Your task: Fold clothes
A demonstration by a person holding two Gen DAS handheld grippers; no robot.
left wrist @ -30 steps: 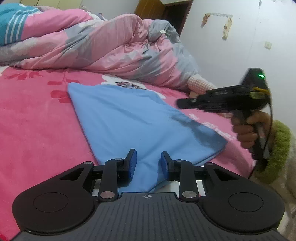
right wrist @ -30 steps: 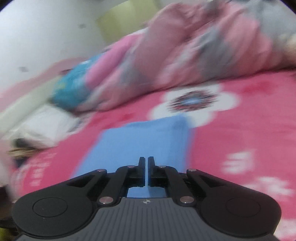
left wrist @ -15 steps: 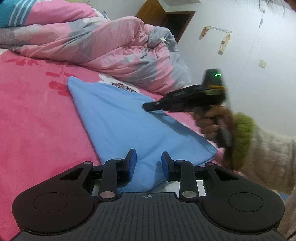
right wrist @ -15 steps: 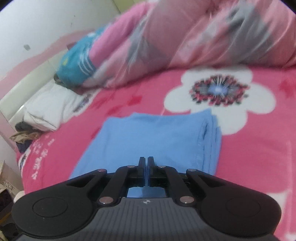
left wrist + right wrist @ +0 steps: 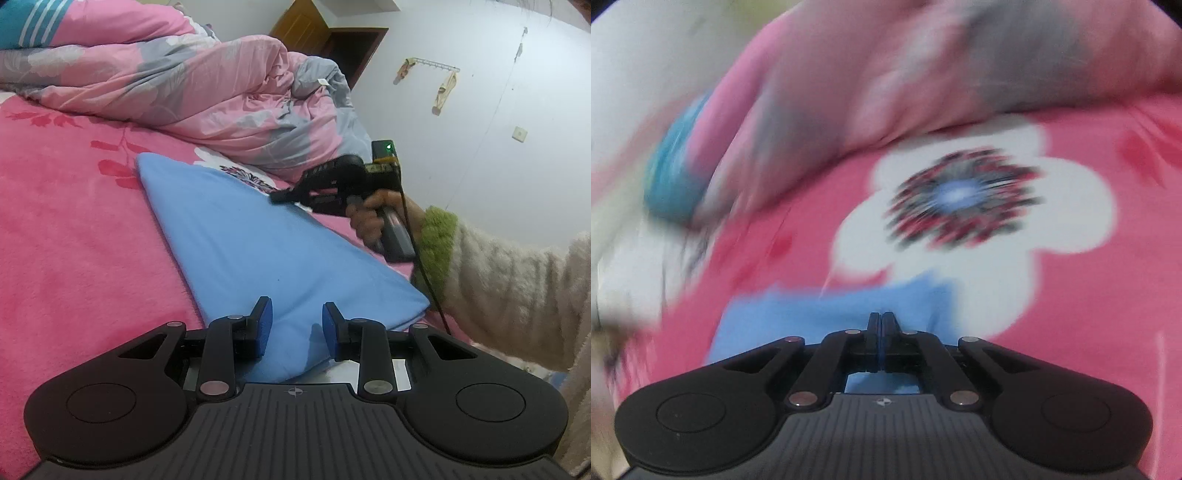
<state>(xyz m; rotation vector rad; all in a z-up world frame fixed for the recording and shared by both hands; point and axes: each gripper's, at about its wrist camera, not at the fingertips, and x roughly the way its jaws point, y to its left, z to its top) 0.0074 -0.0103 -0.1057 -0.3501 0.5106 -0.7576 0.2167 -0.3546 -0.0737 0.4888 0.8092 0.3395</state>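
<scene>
A folded blue cloth [image 5: 258,251] lies flat on the pink bed cover [image 5: 74,221]. My left gripper [image 5: 297,321] stands open over the cloth's near end; the fabric shows between the blue pads, which do not press on it. My right gripper [image 5: 277,197], held by a hand [image 5: 369,218], is shut and empty and points at the cloth's far right edge. In the blurred right wrist view its shut fingertips [image 5: 881,319] sit over the far end of the blue cloth [image 5: 812,317], facing a white flower print [image 5: 960,195].
A crumpled pink and grey duvet [image 5: 184,81] is piled along the far side of the bed. A cream sleeve with a green cuff [image 5: 517,288] reaches in from the right. A white wall with a hook rack [image 5: 432,66] and a brown door [image 5: 332,40] stand behind.
The right gripper has moved along the cloth's right edge toward its far end, staying shut; the flower print now fills its view. The left gripper has barely moved.
</scene>
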